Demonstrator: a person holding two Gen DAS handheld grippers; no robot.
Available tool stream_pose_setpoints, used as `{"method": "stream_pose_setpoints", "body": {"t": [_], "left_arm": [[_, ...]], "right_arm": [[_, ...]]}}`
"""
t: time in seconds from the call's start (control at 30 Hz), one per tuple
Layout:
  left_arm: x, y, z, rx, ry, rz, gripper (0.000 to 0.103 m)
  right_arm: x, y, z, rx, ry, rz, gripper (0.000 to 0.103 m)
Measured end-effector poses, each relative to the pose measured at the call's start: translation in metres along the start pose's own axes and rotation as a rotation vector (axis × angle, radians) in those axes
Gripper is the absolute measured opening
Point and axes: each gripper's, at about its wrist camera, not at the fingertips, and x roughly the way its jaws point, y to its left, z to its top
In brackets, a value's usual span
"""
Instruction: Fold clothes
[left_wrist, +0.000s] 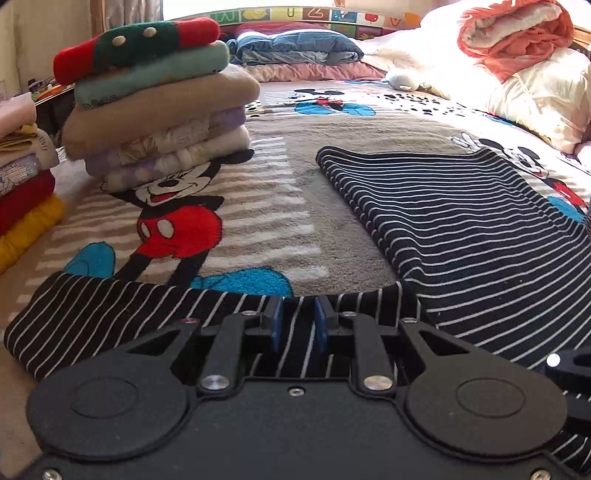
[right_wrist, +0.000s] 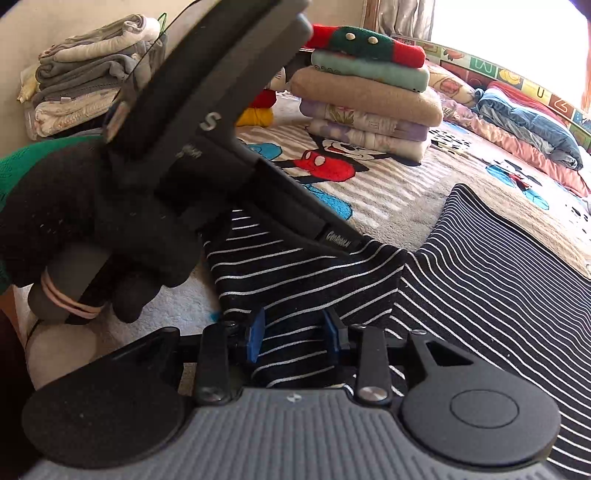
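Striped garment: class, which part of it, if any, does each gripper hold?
Both grippers, left and right, have the striped garment's sleeve between their jaws; a firm hold cannot be told.

two hand-held grippers: the left hand-held gripper (left_wrist: 298, 321) and the right hand-held gripper (right_wrist: 293, 334). one striped garment (left_wrist: 461, 221) on the bed (left_wrist: 332, 129). one tall stack of folded clothes (left_wrist: 159, 107), about seven pieces. one second stack (left_wrist: 26, 177) at the bed's left edge. one gloved hand (right_wrist: 74, 206).
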Motion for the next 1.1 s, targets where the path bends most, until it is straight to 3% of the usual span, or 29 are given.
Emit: {"method": "stream_pose_setpoints", "body": {"t": [0.27, 0.4, 0.5, 0.6, 0.77, 0.83, 0.93, 1.0, 1.07, 1.1], "left_arm": [[-0.02, 0.074, -0.002, -0.263, -0.071, 0.185, 0.02], [-0.048, 0.109, -0.006, -0.337, -0.128, 0.233, 0.02], [-0.059, 0.115, -0.01, -0.332, -0.133, 0.226, 0.02], [-0.059, 0.106, -0.012, -0.281, -0.126, 0.162, 0.02], [-0.056, 0.091, -0.014, -0.195, -0.114, 0.055, 0.02], [-0.055, 0.095, -0.014, -0.193, -0.117, 0.073, 0.02], [-0.054, 0.13, -0.016, -0.331, -0.119, 0.12, 0.02], [-0.055, 0.157, -0.022, -0.459, -0.12, 0.177, 0.02], [-0.061, 0.183, -0.03, -0.598, -0.145, 0.208, 0.02], [-0.064, 0.188, -0.032, -0.63, -0.159, 0.184, 0.02]], "right_arm": [[-0.014, 0.013, -0.011, 0.022, -0.011, -0.013, 0.036], [-0.022, 0.019, -0.015, 0.033, -0.013, -0.009, 0.036], [-0.03, 0.021, -0.014, 0.064, -0.023, 0.012, 0.036], [-0.039, 0.004, -0.006, 0.161, -0.066, 0.023, 0.034], [-0.023, -0.081, 0.017, 0.411, -0.067, 0.088, 0.035], [-0.008, -0.118, 0.02, 0.533, -0.048, 0.163, 0.036], [0.017, -0.163, 0.011, 0.772, -0.062, 0.301, 0.036], [0.032, -0.176, 0.007, 0.841, -0.078, 0.348, 0.036], [0.048, -0.183, 0.007, 0.86, -0.057, 0.329, 0.036], [0.056, -0.189, 0.007, 0.889, -0.061, 0.331, 0.036]]}}
